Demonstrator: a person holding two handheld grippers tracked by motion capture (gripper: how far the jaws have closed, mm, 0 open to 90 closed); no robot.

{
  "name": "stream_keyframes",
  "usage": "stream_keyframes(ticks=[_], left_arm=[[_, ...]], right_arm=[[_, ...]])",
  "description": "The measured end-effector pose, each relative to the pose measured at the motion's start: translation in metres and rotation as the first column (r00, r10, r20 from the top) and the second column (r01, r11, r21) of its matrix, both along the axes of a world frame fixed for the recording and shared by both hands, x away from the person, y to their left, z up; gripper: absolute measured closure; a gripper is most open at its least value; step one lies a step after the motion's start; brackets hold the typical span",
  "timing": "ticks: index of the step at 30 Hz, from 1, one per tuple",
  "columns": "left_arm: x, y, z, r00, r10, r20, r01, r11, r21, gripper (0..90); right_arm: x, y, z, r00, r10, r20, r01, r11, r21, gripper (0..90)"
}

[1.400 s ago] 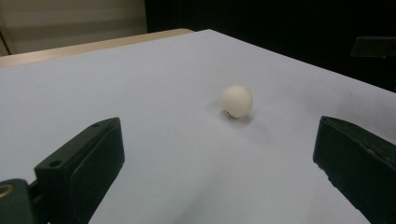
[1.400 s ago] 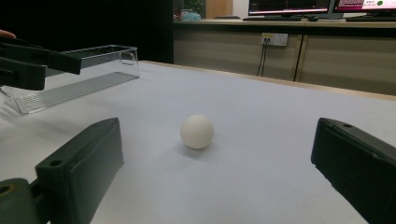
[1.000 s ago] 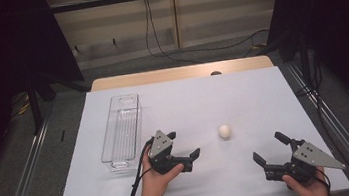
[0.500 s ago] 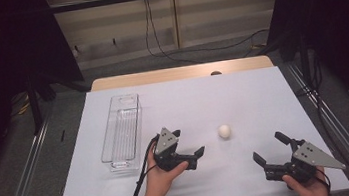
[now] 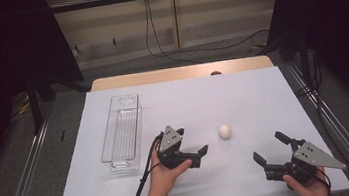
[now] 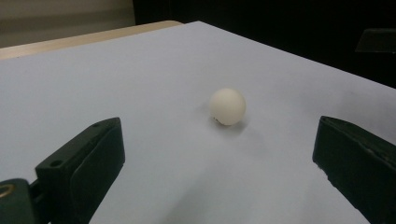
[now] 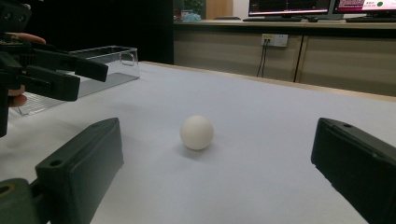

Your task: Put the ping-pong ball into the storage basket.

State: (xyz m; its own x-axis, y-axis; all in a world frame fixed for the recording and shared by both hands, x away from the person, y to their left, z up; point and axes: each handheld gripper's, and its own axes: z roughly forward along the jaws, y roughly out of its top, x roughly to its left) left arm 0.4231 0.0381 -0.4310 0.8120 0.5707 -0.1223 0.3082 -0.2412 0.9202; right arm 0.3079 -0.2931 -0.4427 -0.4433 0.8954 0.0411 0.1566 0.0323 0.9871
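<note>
the white rectangular table top carries all items, and both forearms enter from its near edge, the left hand angled toward the centre and the right hand low at the near right corner. the clear rectangular plastic tray lies left of centre with nothing visible inside. the left gripper and the right gripper both have jaws spread wide, holding nothing, aimed at the small white ball, which rests on the table between them, nearer the left gripper and untouched.
</note>
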Motion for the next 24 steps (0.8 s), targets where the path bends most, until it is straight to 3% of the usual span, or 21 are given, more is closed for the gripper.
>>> stream_keyframes(ticks=[4,7,9,12,15,17,19,24], left_arm=[[0.002,-0.001,-0.001,1.0,-0.001,-0.004,0.001,1.0,0.004,2.5],[0.003,-0.004,-0.001,0.9999,-0.015,-0.005,0.015,0.9997,-0.017,2.6],[0.003,-0.004,0.0,0.9999,-0.01,-0.006,0.01,0.9998,0.015,2.6],[0.004,-0.007,0.0,0.9998,-0.02,-0.007,0.02,0.9998,-0.004,2.6],[0.005,-0.009,0.001,0.9999,-0.013,-0.005,0.013,0.9998,0.017,2.6],[0.006,-0.011,0.001,0.9998,-0.013,-0.015,0.013,0.9999,0.003,2.6],[0.006,-0.011,0.001,0.9997,-0.01,-0.022,0.01,0.9997,0.024,2.6],[0.008,-0.014,0.001,0.9996,-0.017,-0.021,0.017,0.9997,0.018,2.6]], right_arm=[[0.0,0.0,0.0,1.0,0.0,0.0,0.0,1.0,-0.001,1.7],[0.0,0.0,0.0,1.0,-0.002,-0.001,0.002,1.0,0.002,1.8],[0.0,0.0,0.0,1.0,0.002,-0.003,-0.002,1.0,0.002,1.7],[0.0,0.0,0.0,1.0,0.0,-0.004,0.0,1.0,0.005,1.7],[0.0,0.0,0.0,1.0,0.002,-0.005,-0.002,1.0,0.005,1.8],[0.0,0.0,0.0,1.0,0.0,-0.001,0.0,1.0,0.003,1.7],[0.0,0.0,0.0,1.0,0.0,-0.002,0.0,1.0,0.005,1.7],[0.0,0.0,0.0,1.0,-0.009,-0.003,0.009,1.0,0.011,1.7]])
